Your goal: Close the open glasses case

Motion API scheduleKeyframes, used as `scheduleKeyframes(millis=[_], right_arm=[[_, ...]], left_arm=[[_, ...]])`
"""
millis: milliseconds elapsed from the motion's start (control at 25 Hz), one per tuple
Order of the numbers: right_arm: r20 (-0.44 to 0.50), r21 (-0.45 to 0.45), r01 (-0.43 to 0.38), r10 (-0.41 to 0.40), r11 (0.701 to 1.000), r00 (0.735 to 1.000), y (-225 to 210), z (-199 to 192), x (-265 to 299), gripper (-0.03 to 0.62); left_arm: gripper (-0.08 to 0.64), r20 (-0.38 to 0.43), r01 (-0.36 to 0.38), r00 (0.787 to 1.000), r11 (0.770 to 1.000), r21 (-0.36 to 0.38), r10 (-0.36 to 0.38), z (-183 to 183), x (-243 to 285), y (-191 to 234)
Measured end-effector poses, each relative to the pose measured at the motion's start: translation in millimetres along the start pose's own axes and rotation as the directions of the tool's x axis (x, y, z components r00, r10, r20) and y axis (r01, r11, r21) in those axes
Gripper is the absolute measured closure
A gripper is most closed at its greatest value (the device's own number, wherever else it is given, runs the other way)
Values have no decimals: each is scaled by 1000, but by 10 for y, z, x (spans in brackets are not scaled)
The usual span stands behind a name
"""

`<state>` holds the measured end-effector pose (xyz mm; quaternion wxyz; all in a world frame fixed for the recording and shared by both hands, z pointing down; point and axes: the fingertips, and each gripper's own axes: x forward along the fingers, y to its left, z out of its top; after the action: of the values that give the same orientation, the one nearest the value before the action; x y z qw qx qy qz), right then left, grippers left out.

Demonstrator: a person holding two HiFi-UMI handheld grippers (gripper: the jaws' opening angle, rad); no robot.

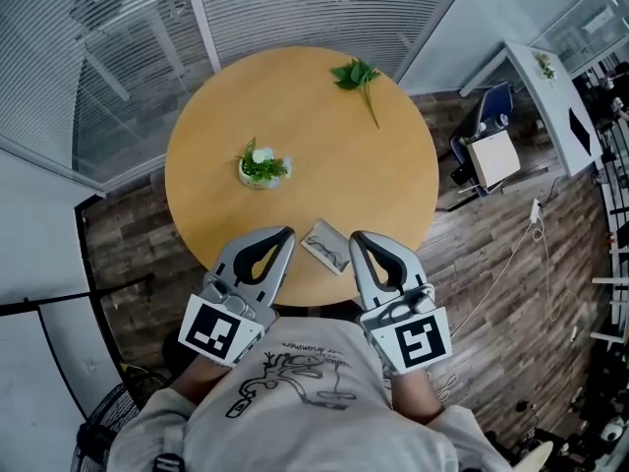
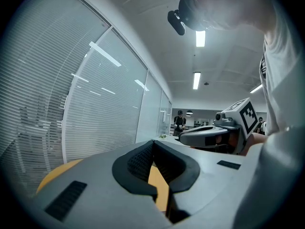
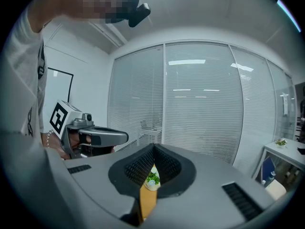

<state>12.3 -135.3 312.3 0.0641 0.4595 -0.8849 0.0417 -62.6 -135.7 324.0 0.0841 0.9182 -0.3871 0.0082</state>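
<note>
A small rectangular glasses case (image 1: pixel 326 247) with a pale patterned face lies on the round wooden table (image 1: pixel 324 146), near its front edge. From this height I cannot tell how its lid stands. My left gripper (image 1: pixel 286 232) is held just left of the case and my right gripper (image 1: pixel 356 236) just right of it, both above the table edge and clear of the case. Each gripper's jaws meet at the tips with nothing between them, as both gripper views confirm: left gripper (image 2: pixel 153 142), right gripper (image 3: pixel 153 148). The case is hidden in both gripper views.
A small potted plant (image 1: pixel 261 166) stands mid-table and shows through the right jaws as the plant (image 3: pixel 152 179). A green sprig (image 1: pixel 358 75) lies at the far side. A chair (image 1: pixel 486 150) stands to the right, and glass walls with blinds (image 1: pixel 295 8) are behind.
</note>
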Motion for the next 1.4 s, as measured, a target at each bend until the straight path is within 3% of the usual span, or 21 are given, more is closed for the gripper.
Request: scheduleKeyframes(millis=[160, 320, 440, 600, 960, 1240, 1400], right_arm=[[-52, -24, -16, 14, 1000, 999, -3, -96, 6, 584], [4, -22, -1, 1, 1000, 1000, -36, -86, 54, 583], [6, -32, 3, -3, 999, 1000, -78, -131, 40, 583], [2, -39, 9, -9, 999, 1000, -129, -251, 12, 583], [-20, -72, 13, -14, 997, 1000, -273, -605, -10, 583], [-77, -128, -15, 6, 992, 997, -300, -1052, 1, 572], [-142, -109, -22, 7, 994, 990, -301, -1290, 2, 568]], left_arm=[[540, 17, 0, 1000, 1000, 5, 0, -1, 20, 7], [540, 8, -8, 1000, 1000, 14, 8, -99, 38, 54], [540, 43, -7, 999, 1000, -2, 7, -120, 94, 42], [540, -31, -3, 1000, 1000, 13, 4, -379, 142, 28], [540, -85, 3, 996, 1000, 17, -1, -852, 298, 17], [540, -109, 20, 994, 1000, 15, -18, -1240, 356, 7], [540, -130, 15, 991, 1000, 17, -13, -1424, 383, 37]])
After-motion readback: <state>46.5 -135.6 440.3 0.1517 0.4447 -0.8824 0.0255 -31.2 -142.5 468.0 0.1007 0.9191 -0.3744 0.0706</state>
